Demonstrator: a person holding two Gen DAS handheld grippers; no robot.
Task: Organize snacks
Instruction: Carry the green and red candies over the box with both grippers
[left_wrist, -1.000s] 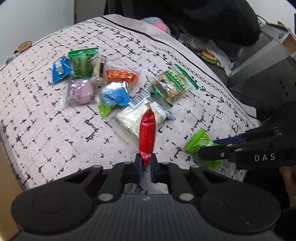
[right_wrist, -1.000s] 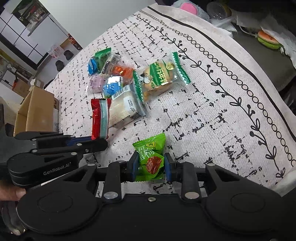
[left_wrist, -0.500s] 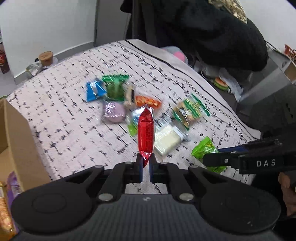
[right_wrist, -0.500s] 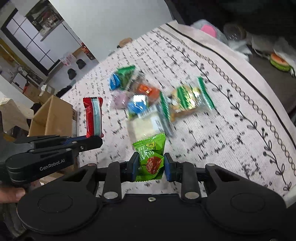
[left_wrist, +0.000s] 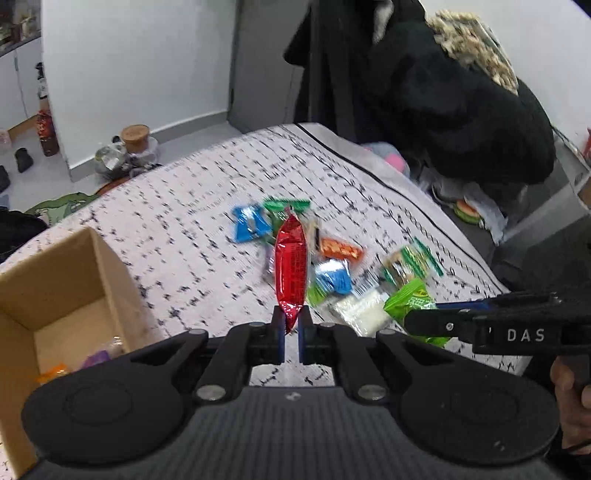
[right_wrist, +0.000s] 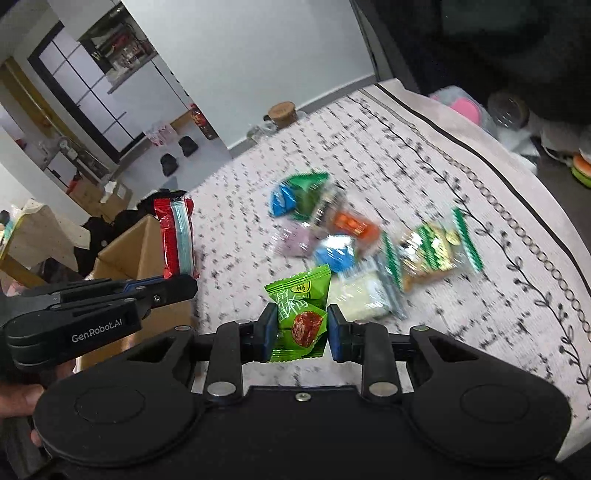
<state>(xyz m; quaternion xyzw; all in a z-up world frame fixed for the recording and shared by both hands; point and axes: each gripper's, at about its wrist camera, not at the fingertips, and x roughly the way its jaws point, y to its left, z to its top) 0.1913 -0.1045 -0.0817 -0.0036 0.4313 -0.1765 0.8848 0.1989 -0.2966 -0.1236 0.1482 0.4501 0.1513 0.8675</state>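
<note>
An open cardboard box (left_wrist: 55, 295) sits at the left edge of the patterned tabletop (left_wrist: 184, 236), a few wrapped snacks visible inside. Beside it, the left tool (left_wrist: 291, 328), marked "GenRobot.AI" on its side as seen from the right wrist camera, is clamped nearly closed on the lower end of a red snack packet (left_wrist: 291, 266), which stands upright above the tabletop. Behind it lies a blurred heap of loose snacks (left_wrist: 325, 254) in blue, green, orange and purple wrappers, their print unreadable. At right, the right tool (right_wrist: 302, 325), lettered "DAS", grips a green snack packet (right_wrist: 301, 310) bearing Chinese characters and a picture of a red fruit, jaws narrowly apart around it. A dark garment (left_wrist: 461, 110) hangs beyond the tabletop's far edge.
</note>
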